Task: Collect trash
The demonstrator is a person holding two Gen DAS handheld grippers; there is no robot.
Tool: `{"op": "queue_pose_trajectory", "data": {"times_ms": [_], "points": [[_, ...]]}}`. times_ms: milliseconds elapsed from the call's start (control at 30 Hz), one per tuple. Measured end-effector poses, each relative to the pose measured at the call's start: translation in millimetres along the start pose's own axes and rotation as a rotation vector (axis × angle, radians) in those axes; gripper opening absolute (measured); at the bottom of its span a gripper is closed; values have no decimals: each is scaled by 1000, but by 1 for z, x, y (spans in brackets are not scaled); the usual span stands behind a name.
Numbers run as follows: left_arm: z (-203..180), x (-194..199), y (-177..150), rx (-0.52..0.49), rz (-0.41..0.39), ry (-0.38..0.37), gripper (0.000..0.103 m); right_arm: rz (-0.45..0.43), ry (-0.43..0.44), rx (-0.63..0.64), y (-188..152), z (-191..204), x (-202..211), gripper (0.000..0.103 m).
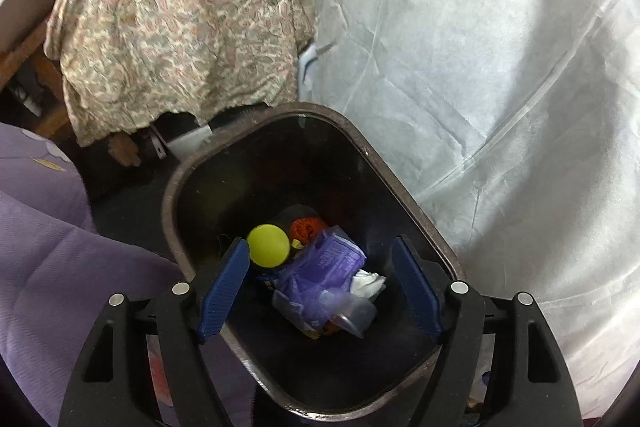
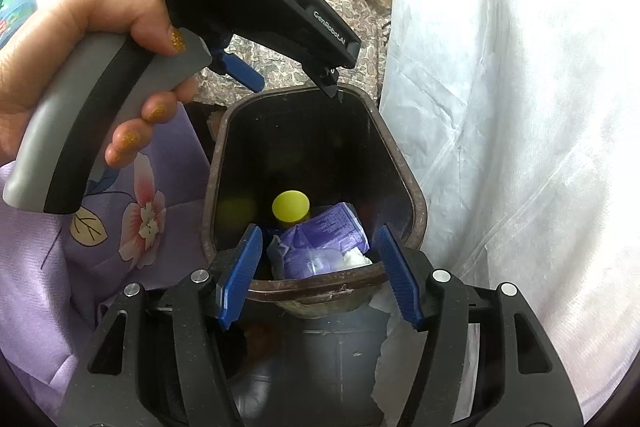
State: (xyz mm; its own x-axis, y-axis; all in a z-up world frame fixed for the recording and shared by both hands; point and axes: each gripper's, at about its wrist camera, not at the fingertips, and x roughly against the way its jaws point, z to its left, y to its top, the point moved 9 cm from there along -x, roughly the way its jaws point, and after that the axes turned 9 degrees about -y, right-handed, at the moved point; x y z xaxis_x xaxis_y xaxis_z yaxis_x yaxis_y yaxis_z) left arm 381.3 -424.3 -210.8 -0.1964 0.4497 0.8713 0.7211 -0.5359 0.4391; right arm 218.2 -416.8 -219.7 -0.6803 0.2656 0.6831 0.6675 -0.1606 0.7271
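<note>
While claws gape, bin (image 1: 400, 187) holds purple wrapper (image 1: 320, 279)

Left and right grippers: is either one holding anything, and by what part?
Nothing is held. The left gripper and right gripper both hang open above the dark brown plastic trash bin, with the trash already lying inside it.

A dark, rounded-rectangular plastic bin (image 1: 404, 195) is seen from above, with the left gripper (image 1: 320, 285) held over its opening, the blue-padded jaws spread wide apart and nothing between them. Inside the bin, a round yellow-green cap (image 1: 268, 246) lies at 10 o'clock of a crumpled purple plastic wrapper (image 1: 320, 275); a white crumpled tissue (image 1: 366, 283) touches the wrapper at 3 o'clock. A white fabric sheet (image 1: 480, 67) hangs at 2 o'clock, a paisley-patterned cloth (image 1: 180, 19) at 11 o'clock.
</note>
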Motion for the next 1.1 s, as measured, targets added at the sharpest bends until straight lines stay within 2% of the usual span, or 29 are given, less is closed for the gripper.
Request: {"op": "queue_pose_trajectory", "data": {"times_ms": [233, 333, 433, 500, 600, 667, 733, 800, 900, 1000, 1100], "points": [[0, 34, 0, 0, -63, -32, 73, -8, -8, 12, 2, 3, 10, 61], [2, 61, 0, -16, -120, -37, 73, -15, -16, 21, 3, 4, 16, 63], [9, 90, -5, -30, -182, -30, 77, -30, -29, 25, 3, 5, 26, 70], [12, 109, -12, -33, -220, -32, 79, -44, -34, 33, 5, 8, 35, 70], [18, 143, -28, -31, -284, -35, 82, -65, -41, 43, 7, 10, 50, 71], [20, 169, -43, -50, -329, -20, 84, -82, -51, 50, 9, 11, 59, 79], [19, 194, -58, -85, -373, 13, 89, -108, -54, 51, 9, 13, 72, 82], [18, 224, -77, -119, -432, 43, 97, -136, -47, 51, 12, 15, 85, 82], [17, 264, -106, -132, -526, 71, 97, -187, -49, 51, 18, 17, 109, 89], [22, 295, -134, -91, -607, 84, 97, -268, -32, 48, 28, 23, 141, 90], [24, 322, -166, -84, -688, 88, 97, -342, -24, 45, 37, 32, 172, 97]]}}
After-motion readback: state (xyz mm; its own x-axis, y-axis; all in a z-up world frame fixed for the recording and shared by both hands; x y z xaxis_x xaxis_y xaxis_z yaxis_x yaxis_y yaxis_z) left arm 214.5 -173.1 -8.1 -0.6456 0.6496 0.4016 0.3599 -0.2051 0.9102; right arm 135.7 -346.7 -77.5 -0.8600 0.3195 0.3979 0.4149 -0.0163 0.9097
